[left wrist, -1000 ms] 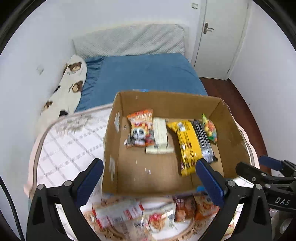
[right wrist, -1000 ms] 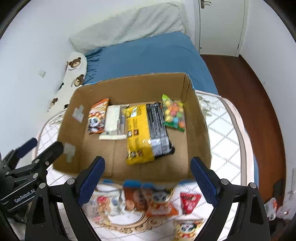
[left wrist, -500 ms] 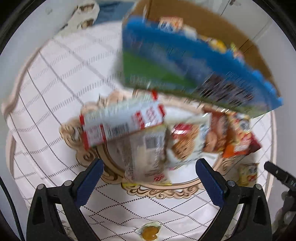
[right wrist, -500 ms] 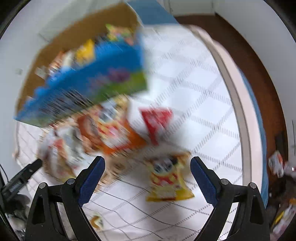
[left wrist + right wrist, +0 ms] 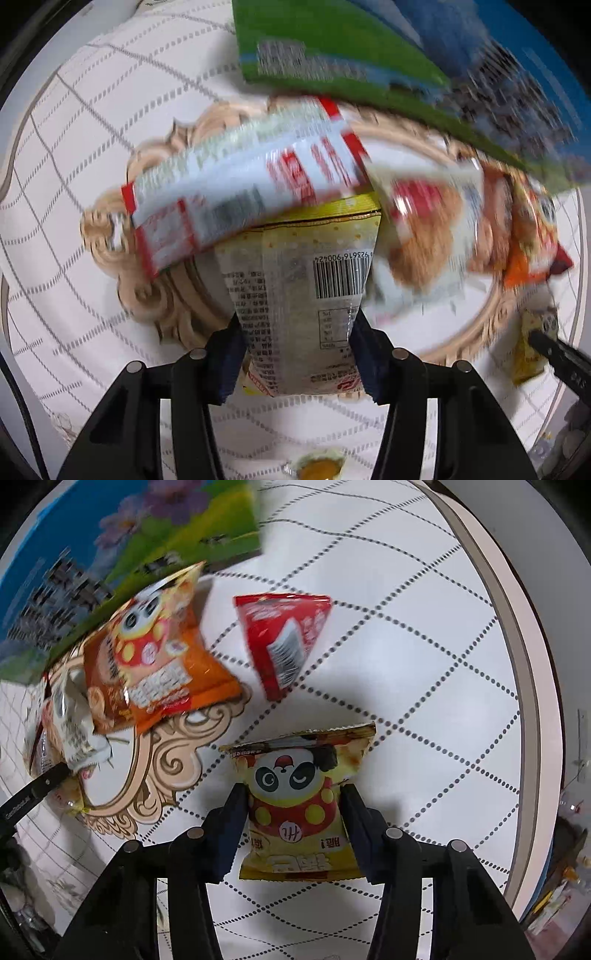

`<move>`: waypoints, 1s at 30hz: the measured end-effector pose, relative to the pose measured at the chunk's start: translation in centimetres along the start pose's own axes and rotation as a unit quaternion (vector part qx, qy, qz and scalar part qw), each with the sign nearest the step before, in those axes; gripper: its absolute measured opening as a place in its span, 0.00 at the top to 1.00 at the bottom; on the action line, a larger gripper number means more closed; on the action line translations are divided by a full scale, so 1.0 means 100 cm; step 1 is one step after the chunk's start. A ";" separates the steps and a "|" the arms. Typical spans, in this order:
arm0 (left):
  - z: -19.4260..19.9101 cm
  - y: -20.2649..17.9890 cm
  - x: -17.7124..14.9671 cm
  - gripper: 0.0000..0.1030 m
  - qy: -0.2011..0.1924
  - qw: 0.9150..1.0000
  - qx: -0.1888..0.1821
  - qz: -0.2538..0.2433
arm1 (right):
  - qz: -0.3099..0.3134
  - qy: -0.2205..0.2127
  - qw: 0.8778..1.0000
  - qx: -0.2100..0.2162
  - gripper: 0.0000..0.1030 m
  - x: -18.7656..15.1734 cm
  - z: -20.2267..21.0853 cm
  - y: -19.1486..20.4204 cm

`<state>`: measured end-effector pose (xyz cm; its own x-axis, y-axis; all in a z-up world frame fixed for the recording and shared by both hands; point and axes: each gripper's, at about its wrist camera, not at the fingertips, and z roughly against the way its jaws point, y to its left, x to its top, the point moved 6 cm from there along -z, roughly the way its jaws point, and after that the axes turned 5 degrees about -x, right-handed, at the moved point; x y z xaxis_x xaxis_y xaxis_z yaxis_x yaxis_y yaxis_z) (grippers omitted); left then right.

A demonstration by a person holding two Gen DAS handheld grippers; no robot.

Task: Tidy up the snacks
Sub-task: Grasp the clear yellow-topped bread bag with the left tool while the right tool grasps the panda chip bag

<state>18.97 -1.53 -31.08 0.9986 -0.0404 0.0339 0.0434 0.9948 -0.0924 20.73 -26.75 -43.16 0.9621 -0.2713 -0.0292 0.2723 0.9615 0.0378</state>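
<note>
Step in hand: the double pick-up. Your left tongs point straight down and have just been closing; the blue pads now press both sides of the pale yellow snack packet with the barcode. It lies on the ornate beige medallion printed on the white quilted bench cover, its far end tucked under the white-and-red wrapper.

Your right tongs have likewise just been closing and pinch the yellow panda snack bag at its waist. That bag lies flat on the bare cover, nearer the bench's right edge than the medallion, apart from the red triangular packet and the orange panda bag.

The blue-and-green printed cardboard box stands at the far side of the pile; in these views its inside is hidden.

Next move, as I judge it: lift both hands straight up. Take the left slowly, since the overlapping wrapper may drag along. Then carry both over the box wall before you release.
</note>
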 end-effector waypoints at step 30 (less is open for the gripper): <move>-0.034 -0.035 -0.066 0.57 0.043 0.998 -0.015 -0.038 | 0.072 0.047 0.996 0.023 0.49 -0.090 -0.030 0.103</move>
<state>12.29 -5.04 -34.34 0.9914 -0.1239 -0.0431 0.1178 0.9853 -0.1233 14.85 -14.25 -45.51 0.9858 -0.1226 -0.1144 0.1336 0.9866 0.0934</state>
